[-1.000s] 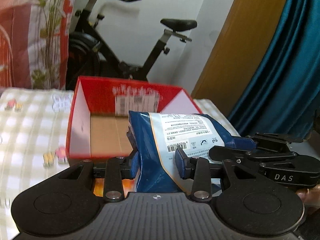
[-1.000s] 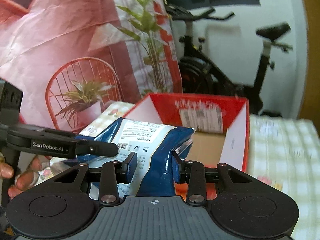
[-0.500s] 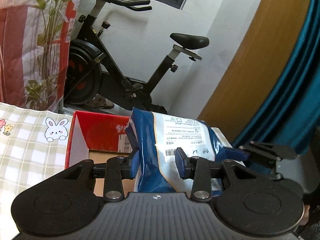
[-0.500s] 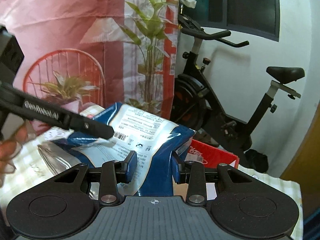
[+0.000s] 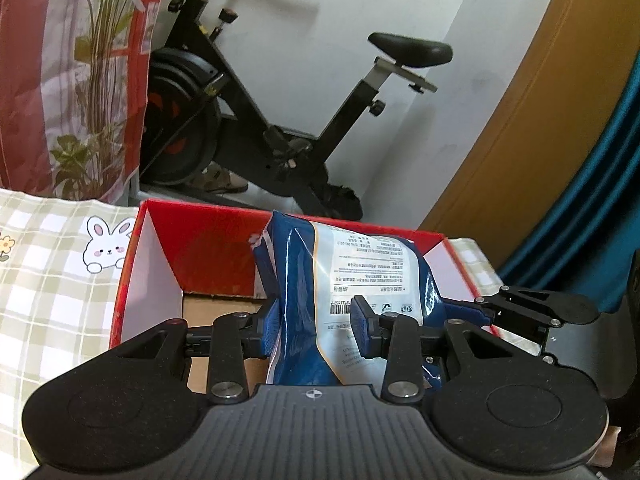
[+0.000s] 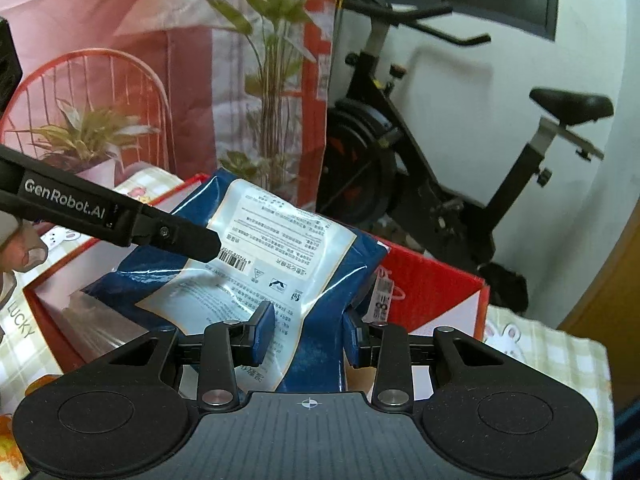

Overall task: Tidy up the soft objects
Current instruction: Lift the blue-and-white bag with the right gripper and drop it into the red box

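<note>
Both grippers are clamped on the blue-and-white packet (image 5: 352, 280), left gripper (image 5: 314, 330) and right gripper (image 6: 308, 334) each pinching an end, with the open red box (image 5: 160, 248) just beyond and beneath their fingertips.

Surface: checked cloth (image 5: 48, 300), bunny print. Open red box (image 5: 132, 280) sits directly on it, near the far edge.

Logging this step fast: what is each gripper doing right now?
Left gripper: closed on the blue bag, over the red box.
Right gripper: closed on the same blue bag.
</note>
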